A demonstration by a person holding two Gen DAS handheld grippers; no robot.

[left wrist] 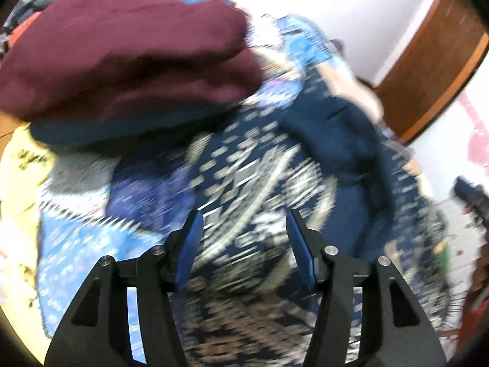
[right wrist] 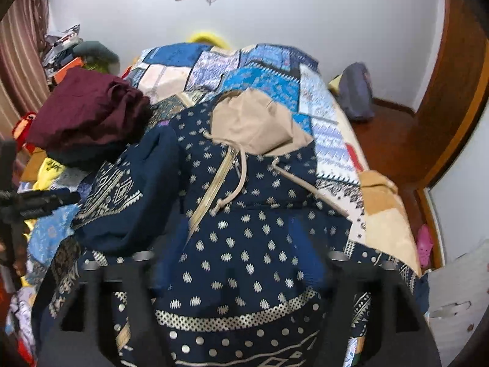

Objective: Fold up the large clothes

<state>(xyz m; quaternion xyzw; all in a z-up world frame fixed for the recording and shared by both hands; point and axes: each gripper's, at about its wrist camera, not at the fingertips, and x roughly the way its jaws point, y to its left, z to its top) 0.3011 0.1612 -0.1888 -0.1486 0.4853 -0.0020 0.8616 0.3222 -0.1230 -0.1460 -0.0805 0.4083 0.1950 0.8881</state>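
Jaws spread wide on the left gripper (left wrist: 244, 223), blue pads apart with nothing between them, hovering over blurred patterned cloth. Right gripper (right wrist: 241, 244) smeared by motion into a ghostly outline; blue pads faintly visible well apart, apparently open and holding nothing, though hard to confirm.

Navy hoodie (right wrist: 253, 244) spread on the quilt (right wrist: 262, 76), white diamond motifs across the body, beige hood (right wrist: 253, 122) lying flat at the far end, drawstrings trailing down beside the pale zipper (right wrist: 211, 192). Left sleeve (right wrist: 131, 189) bunched and folded over toward the zipper, showing a geometric band. Lower hem cut off behind the right gripper's dark frame; right sleeve not clearly traceable.

Maroon folded garment (right wrist: 88, 110) stacked on a darker piece just beside the hoodie's left shoulder, looming large and soft in the left wrist view (left wrist: 122, 52). Yellow printed fabric (right wrist: 50, 168) partly buried beneath that stack, lettering unreadable.

Left wrist view heavily blurred: pattern streaked, edges of the hoodie (left wrist: 342, 140) indistinct. Left gripper's black body (right wrist: 33, 205) poking in at the edge of the right wrist view, mostly cropped. Wooden door frame (right wrist: 455, 98) curved by the lens.
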